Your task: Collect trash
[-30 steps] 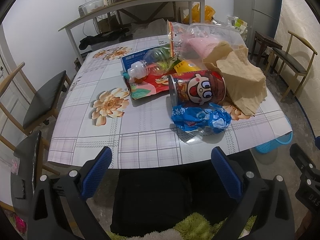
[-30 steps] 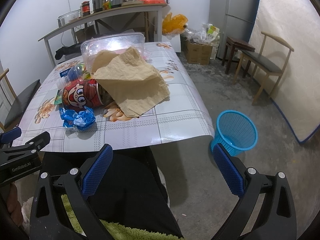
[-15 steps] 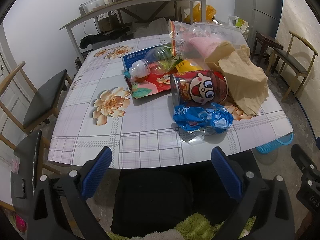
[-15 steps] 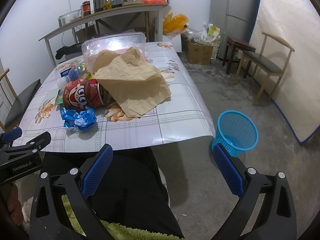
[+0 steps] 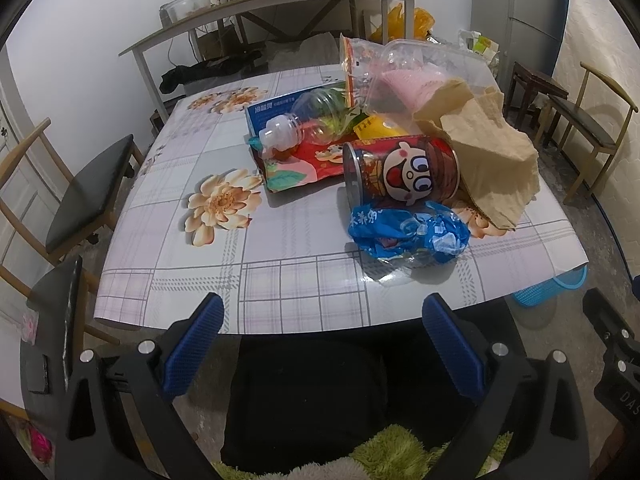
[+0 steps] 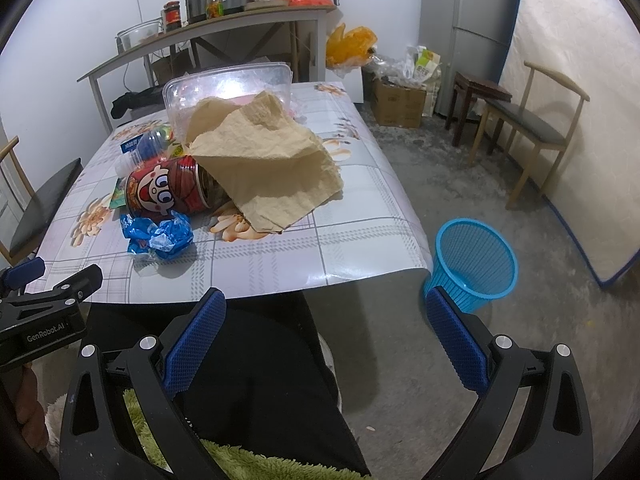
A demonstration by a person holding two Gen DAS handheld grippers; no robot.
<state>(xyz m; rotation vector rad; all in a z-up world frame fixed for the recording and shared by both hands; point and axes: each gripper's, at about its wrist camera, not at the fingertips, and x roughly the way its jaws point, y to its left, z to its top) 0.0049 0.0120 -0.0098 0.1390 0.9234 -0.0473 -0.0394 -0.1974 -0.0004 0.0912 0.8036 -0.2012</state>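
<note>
From just off the table's [image 5: 280, 280] near edge we look forward and slightly down with both wrist cameras, the left squarely over it, the right angled toward the blue basket [image 6: 474, 256], sharing the red can [image 5: 400, 172].

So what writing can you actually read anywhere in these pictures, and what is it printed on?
"GenRobot.AI": on the left gripper, seen in the right wrist view.
"DAS": cut off at the frame edge, on the right gripper's body at the edge of the left wrist view.
Blue box: white Chinese characters, too blurred to read.
Blue wrapper: white characters, too crumpled to read.
Red can: cartoon face only, no legible text.
</note>
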